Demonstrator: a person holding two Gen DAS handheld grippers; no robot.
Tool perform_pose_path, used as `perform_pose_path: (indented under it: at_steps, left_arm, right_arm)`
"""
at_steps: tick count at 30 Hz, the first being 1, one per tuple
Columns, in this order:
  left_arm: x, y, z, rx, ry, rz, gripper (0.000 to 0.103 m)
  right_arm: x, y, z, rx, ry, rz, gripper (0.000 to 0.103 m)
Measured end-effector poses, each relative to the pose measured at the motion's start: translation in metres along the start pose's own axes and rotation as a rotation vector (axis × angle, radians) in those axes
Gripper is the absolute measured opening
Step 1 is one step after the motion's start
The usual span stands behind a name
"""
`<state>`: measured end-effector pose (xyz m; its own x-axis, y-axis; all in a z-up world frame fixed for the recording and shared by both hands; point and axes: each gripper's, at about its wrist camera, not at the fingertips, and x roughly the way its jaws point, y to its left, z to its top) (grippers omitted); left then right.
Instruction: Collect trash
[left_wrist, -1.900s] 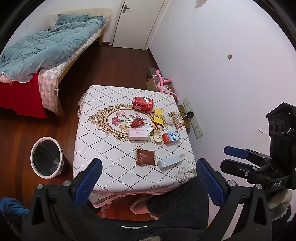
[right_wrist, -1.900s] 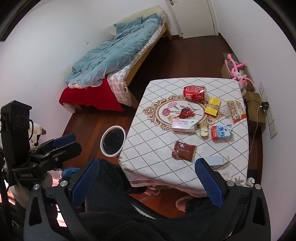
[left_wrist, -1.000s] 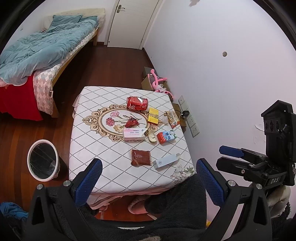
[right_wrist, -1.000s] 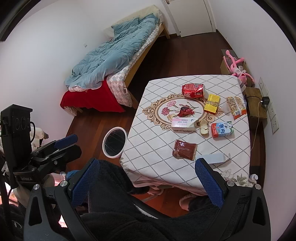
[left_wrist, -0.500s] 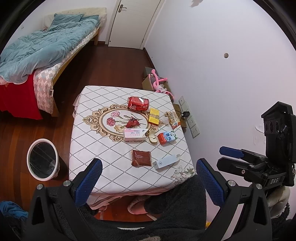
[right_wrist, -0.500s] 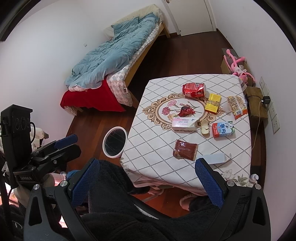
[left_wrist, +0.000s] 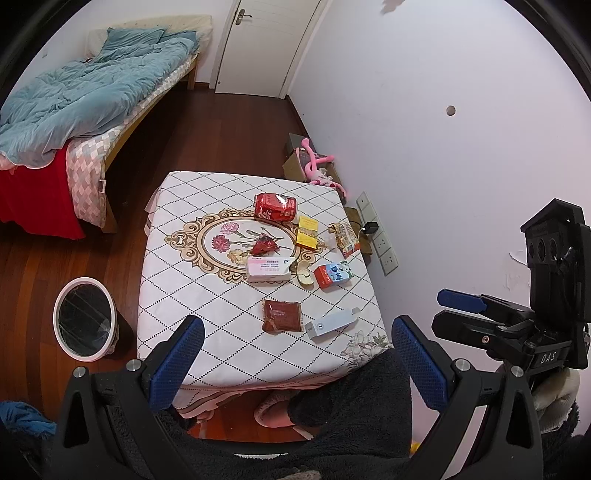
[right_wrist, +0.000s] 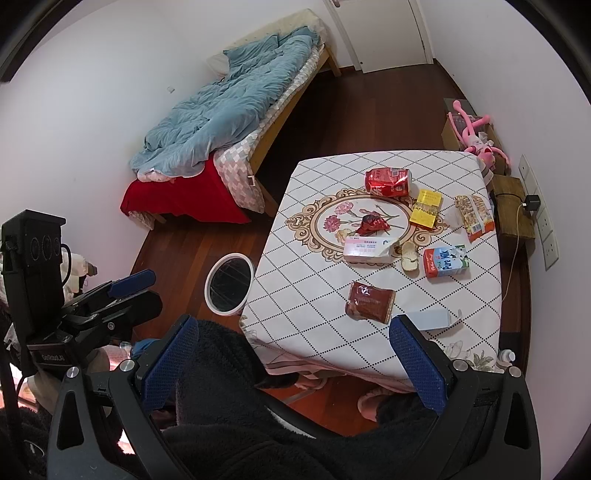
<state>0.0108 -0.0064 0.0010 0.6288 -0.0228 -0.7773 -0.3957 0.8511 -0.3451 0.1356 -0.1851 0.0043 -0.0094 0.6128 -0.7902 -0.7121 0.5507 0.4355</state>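
On the table (left_wrist: 177, 266) with the diamond-pattern cloth, the trash lies spread out, well below both grippers. Nearest to the person are the brown sachet (left_wrist: 281, 316) and, just beside it, the pale blue flat box (left_wrist: 330, 324). Farther on are the white and pink carton (left_wrist: 269, 268), a small milk carton (right_wrist: 445, 262), a yellow packet (left_wrist: 307, 231), a snack bag (right_wrist: 474, 212), a crumpled red wrapper (left_wrist: 264, 245) and a dented red can (left_wrist: 275, 207). The bin (left_wrist: 83, 324) with a white rim stands on the floor, just beside the left edge of the table.

The left gripper (left_wrist: 297, 365) and the right gripper (right_wrist: 295, 369) are both spread wide and hold nothing. Both hover above the near edge of the table, not touching any item.

The sachet looks soft and probably slippery; I think it is best to pinch it at one edge. The flat box and the cartons seem light and stiff enough, so a grip across the narrow sides should work. The can appears thin and already dented; it will likely crush more under pressure, and it may roll. The wrapper is very light and can be taken anywhere.

The small pale thing (right_wrist: 410, 258) between the two cartons is hard to identify. The near edge of the table is hidden behind dark fleece clothing, and the right finger pad (right_wrist: 417, 365) covers one end of the blue box in the right wrist view. I cannot tell whether the cartons are empty.
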Motion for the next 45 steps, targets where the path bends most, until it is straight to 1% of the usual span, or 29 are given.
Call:
perform_pose_path:
  at_steps: [25, 39, 41, 43, 44, 45]
  left_arm:
    - [0.000, -0.001, 0.002, 0.009, 0.001, -0.004, 0.103]
    - [-0.001, -0.002, 0.004, 0.022, -0.005, 0.000, 0.103]
    - [0.001, -0.003, 0.005, 0.020, -0.007, 0.017, 0.103]
    - [0.011, 0.000, 0.005, 0.019, -0.016, 0.071, 0.103]
    - [0.019, 0.002, 0.004, 0.021, -0.018, 0.116, 0.103]
    - [0.033, 0.006, 0.003, 0.026, -0.020, 0.187, 0.103]
  right_arm:
    - [0.000, -0.001, 0.004, 0.000, -0.005, 0.004, 0.103]
    - [-0.009, 0.000, 0.005, -0.002, -0.021, 0.012, 0.103]
    - [-0.010, -0.001, 0.004, 0.008, -0.030, 0.013, 0.103]
    - [-0.010, -0.006, 0.002, 0.040, -0.051, 0.001, 0.103]
    - [-0.008, -0.011, 0.001, 0.064, -0.061, -0.011, 0.103]
    - [-0.005, -0.019, -0.001, 0.112, -0.077, -0.031, 0.103]
